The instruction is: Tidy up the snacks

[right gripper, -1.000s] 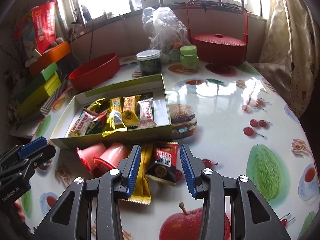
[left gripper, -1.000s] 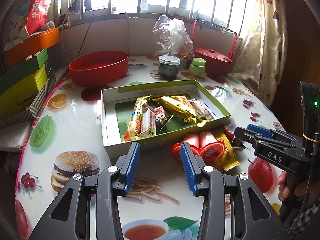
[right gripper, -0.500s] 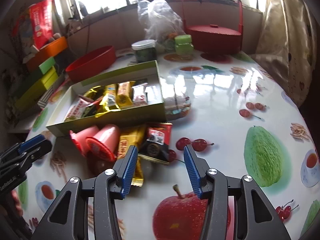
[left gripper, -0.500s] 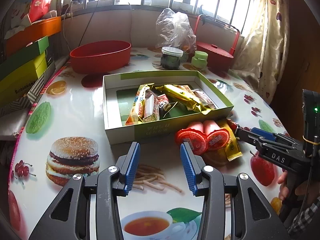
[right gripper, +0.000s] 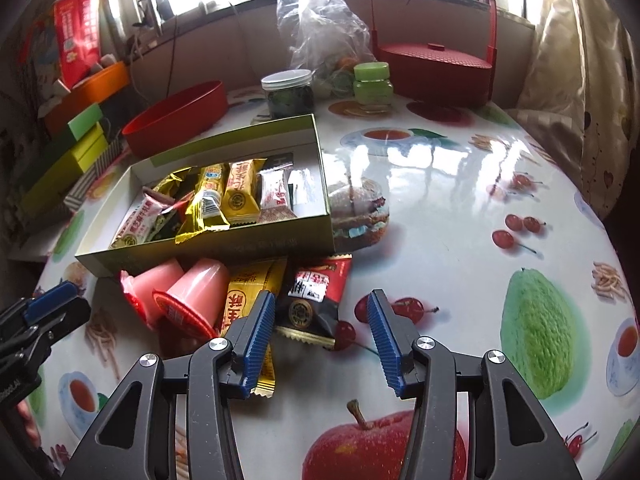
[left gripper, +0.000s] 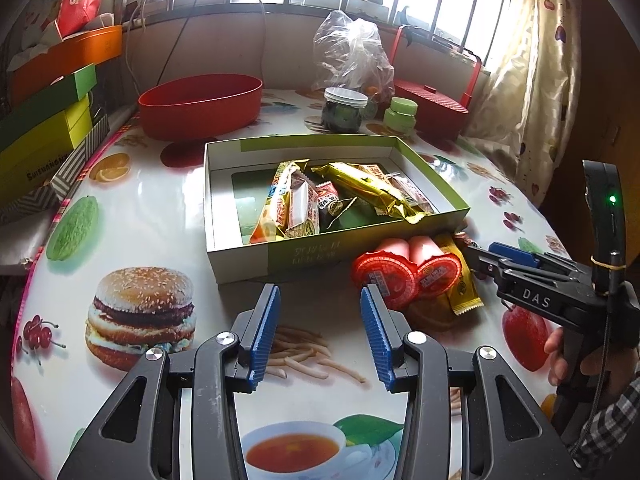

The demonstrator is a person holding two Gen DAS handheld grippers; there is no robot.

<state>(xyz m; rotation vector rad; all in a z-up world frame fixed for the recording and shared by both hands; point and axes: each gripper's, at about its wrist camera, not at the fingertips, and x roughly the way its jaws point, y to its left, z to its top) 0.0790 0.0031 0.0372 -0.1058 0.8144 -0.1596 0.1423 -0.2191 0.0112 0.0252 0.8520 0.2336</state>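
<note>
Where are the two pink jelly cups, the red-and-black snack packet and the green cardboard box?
pink jelly cups (right gripper: pixel 188 294): right wrist view, side of the nearer cup.
red-and-black snack packet (right gripper: pixel 314 294): right wrist view, its label.
green cardboard box (left gripper: pixel 304 254): left wrist view, front wall.

Right gripper (right gripper: pixel 320 336) hangs wide open over the table (right gripper: pixel 440 208), with the red-black packet (right gripper: pixel 316 296) just ahead between its fingers. A yellow packet (right gripper: pixel 248 300) and two pink jelly cups (right gripper: pixel 188 292) lie beside it, right up against the snack-filled box (right gripper: pixel 240 240).
</note>
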